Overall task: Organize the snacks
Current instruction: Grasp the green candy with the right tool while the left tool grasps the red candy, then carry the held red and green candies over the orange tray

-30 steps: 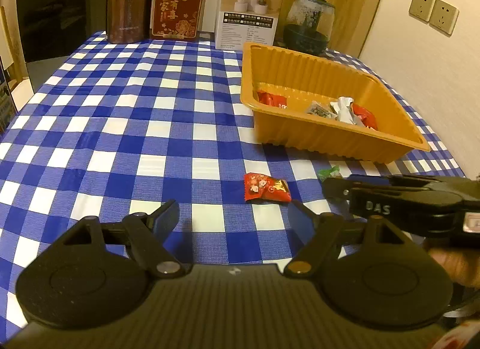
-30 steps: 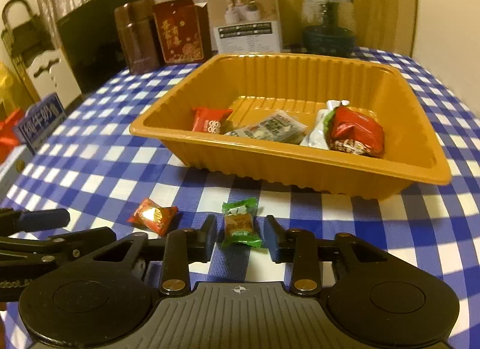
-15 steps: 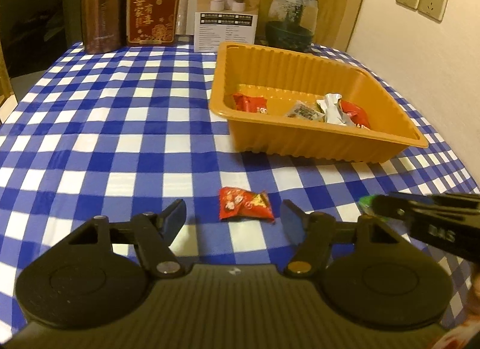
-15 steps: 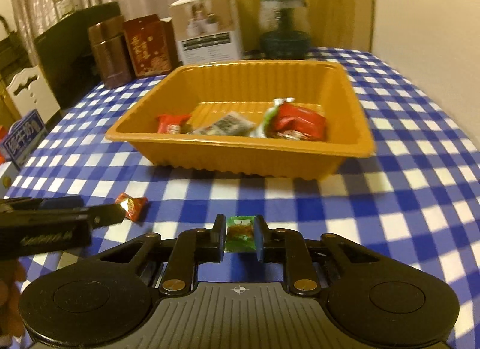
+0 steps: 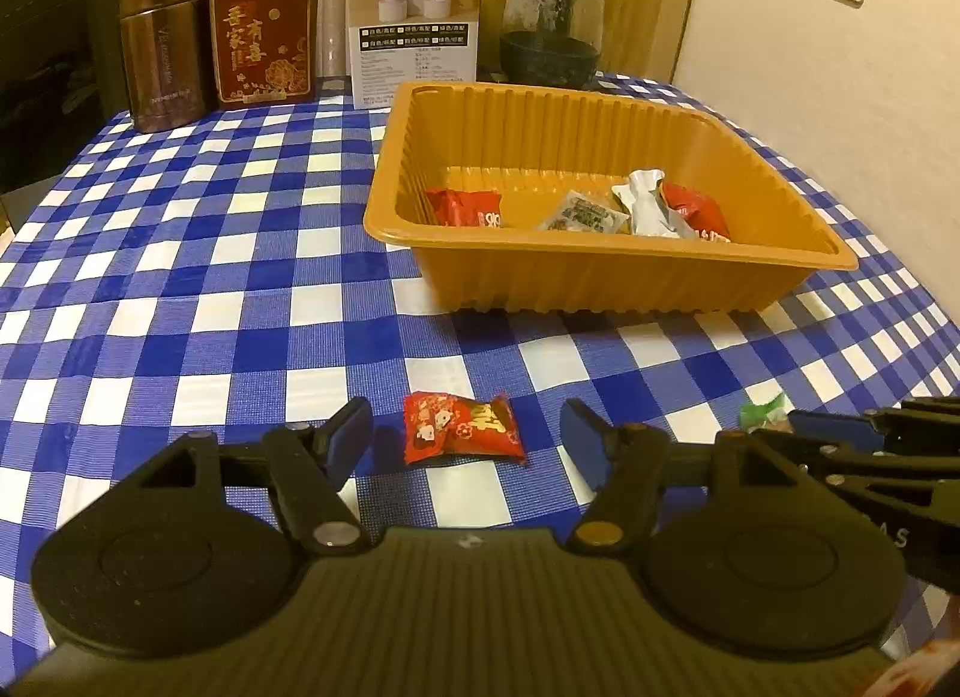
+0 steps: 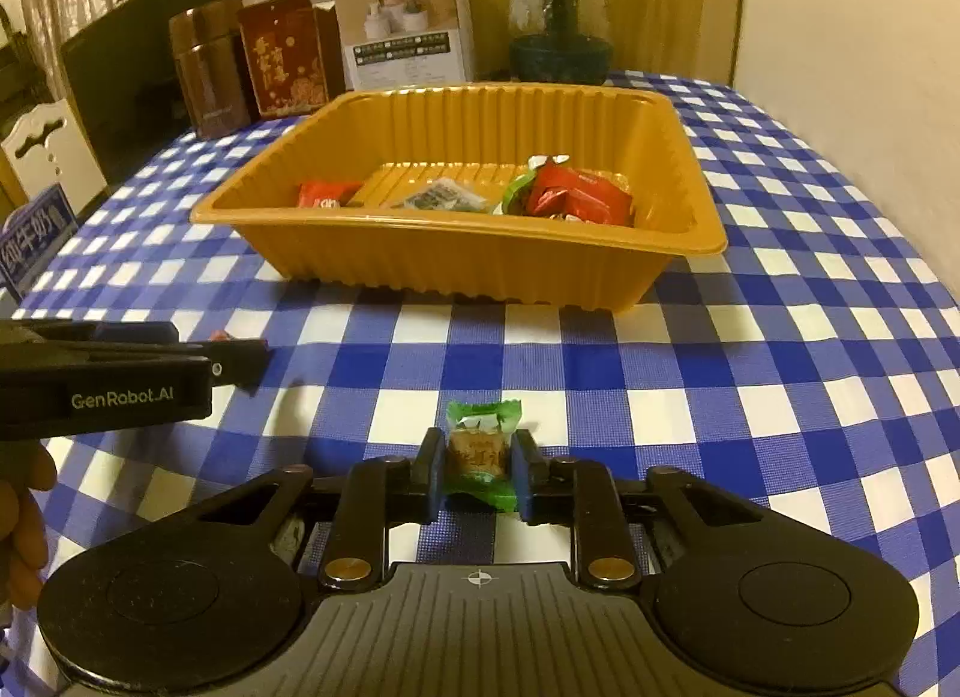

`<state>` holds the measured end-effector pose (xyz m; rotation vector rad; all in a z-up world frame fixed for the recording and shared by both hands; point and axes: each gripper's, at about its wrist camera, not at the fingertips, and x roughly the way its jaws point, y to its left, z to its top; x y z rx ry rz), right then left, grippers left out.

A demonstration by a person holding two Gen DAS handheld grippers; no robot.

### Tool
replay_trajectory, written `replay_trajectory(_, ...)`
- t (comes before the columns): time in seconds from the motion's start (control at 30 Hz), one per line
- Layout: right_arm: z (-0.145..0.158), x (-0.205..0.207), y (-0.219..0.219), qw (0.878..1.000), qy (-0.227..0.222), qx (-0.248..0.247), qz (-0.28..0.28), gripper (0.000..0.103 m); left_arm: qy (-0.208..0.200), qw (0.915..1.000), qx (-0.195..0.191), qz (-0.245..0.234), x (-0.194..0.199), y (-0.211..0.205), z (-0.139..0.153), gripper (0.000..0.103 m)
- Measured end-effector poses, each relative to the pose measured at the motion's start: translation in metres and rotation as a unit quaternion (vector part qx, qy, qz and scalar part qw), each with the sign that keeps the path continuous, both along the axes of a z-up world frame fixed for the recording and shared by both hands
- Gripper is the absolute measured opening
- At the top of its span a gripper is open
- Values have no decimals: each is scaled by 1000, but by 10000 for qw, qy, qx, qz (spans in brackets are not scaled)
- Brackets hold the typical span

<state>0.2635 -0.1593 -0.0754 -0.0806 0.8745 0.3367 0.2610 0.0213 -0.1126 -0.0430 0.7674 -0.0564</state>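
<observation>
Pinching green candy [image 6: 478, 453], right tool [image 6: 478, 478], unseen leftward

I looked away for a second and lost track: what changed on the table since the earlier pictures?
The right gripper closed on the green-wrapped candy, which had lain between its open fingers. The left gripper moved forward until its open fingers flank the red-wrapped candy, not yet gripping it. The orange ribbed plastic tray and its snacks stayed put.
</observation>
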Motion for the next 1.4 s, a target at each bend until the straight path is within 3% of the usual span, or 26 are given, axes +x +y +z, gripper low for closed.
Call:
replay_trajectory(0.2, -3, -5, 8, 9990, -172, -363, 203, 26, -5, 10000, 28, -13, 1, -2, -3, 66)
replay_trajectory(0.37, -3, -4, 7, 9994, -132, -301, 132, 23, -29, 10000, 73, -18, 2, -4, -3, 66)
replay_trajectory(0.53, -2, -5, 4, 9997, -119, -209, 79, 23, 9, 9999, 170, 1, 3, -7, -6, 52)
replay_trajectory(0.6, -2, -4, 3, 9998, -108, -163, 57, 22, 80, 9998, 199, 41, 3, -6, -9, 37)
replay_trajectory(0.8, -2, -4, 2, 9999, -105, -111, 35, 22, 68, 9997, 235, 53, 0, -3, -9, 31)
replay_trajectory(1.4, 11, -27, -4, 9998, -28, 182, -110, 22, 221, 9996, -106, 138, -47, -9, 11, 30)
